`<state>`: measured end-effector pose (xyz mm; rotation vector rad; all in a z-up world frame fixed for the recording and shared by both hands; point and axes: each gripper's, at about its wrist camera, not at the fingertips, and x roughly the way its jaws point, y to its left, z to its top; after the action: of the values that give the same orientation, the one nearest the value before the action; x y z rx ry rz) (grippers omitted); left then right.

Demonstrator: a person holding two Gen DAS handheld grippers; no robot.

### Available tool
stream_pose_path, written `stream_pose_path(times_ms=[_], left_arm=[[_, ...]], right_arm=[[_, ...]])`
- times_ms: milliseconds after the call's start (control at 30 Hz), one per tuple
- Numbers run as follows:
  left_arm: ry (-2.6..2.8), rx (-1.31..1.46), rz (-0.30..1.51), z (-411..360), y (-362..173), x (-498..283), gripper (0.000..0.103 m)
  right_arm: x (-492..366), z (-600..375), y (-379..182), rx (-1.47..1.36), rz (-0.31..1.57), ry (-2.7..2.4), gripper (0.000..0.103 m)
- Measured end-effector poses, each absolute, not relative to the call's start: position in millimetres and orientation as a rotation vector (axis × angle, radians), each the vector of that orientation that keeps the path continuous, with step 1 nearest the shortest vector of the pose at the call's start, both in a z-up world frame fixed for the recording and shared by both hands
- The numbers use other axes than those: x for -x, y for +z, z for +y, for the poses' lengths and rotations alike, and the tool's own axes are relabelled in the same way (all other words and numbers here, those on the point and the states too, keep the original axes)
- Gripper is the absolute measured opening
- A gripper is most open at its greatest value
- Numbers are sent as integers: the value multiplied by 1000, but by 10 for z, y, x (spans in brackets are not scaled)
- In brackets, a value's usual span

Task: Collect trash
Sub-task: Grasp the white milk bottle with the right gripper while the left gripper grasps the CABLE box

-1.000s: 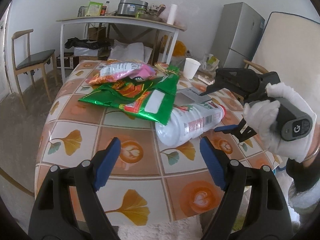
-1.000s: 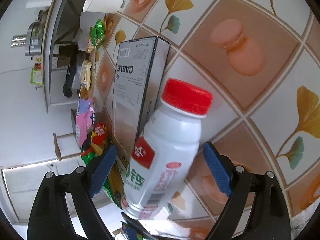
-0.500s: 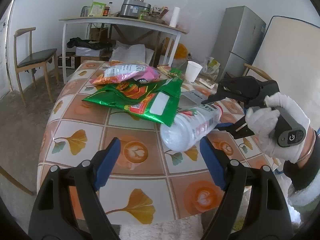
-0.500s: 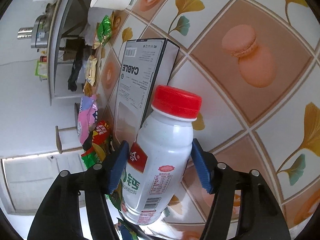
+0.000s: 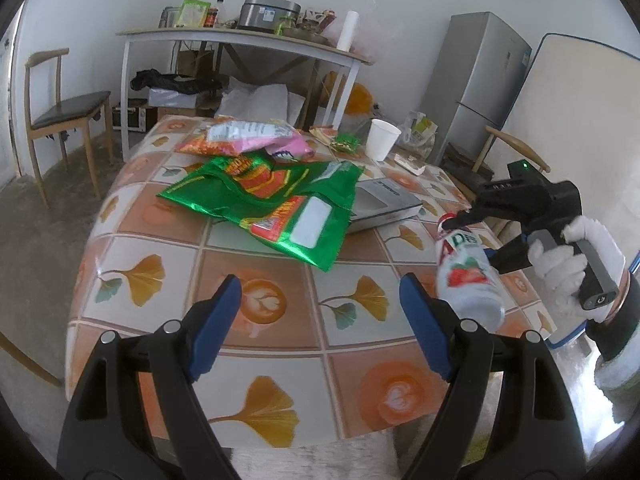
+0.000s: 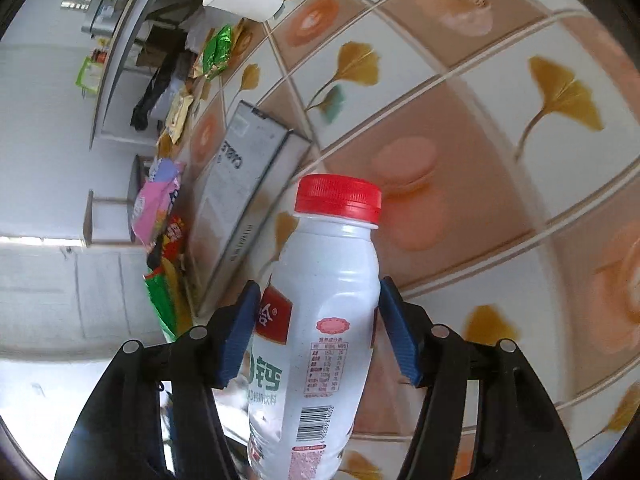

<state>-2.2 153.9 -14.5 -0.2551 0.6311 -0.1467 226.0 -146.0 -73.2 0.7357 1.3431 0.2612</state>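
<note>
Closing on the white bottle (image 6: 320, 320), the right gripper (image 6: 318, 336) fingers (image 6: 240, 336) are pressed against its sides; the left gripper (image 5: 320, 320) fingers are held open, empty, above the surface (image 5: 280, 304).

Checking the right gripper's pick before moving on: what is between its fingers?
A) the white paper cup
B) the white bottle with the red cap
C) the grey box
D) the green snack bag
B: the right gripper is closing its blue pads on the white bottle, lifted off the table.

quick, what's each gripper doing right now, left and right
Left gripper: open, nothing between its pads.
Right gripper: jaws closing on the white bottle, pads pressed to its sides, lifted off the table.
</note>
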Motion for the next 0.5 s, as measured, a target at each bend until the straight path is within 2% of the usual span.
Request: stream_pose_path(times_ms=[133, 300, 500], left_arm=[[-168, 239, 628, 1445, -126, 11, 77], [-226, 270, 649, 1278, -121, -130, 77], [-359, 319, 679, 983, 111, -651, 77]], right_arm=[[-2229, -1684, -634, -587, 1333, 250, 59], [-2106, -1902, -469, -365, 1217, 135, 59], [-1991, -2061, -565, -385, 1179, 166, 59]])
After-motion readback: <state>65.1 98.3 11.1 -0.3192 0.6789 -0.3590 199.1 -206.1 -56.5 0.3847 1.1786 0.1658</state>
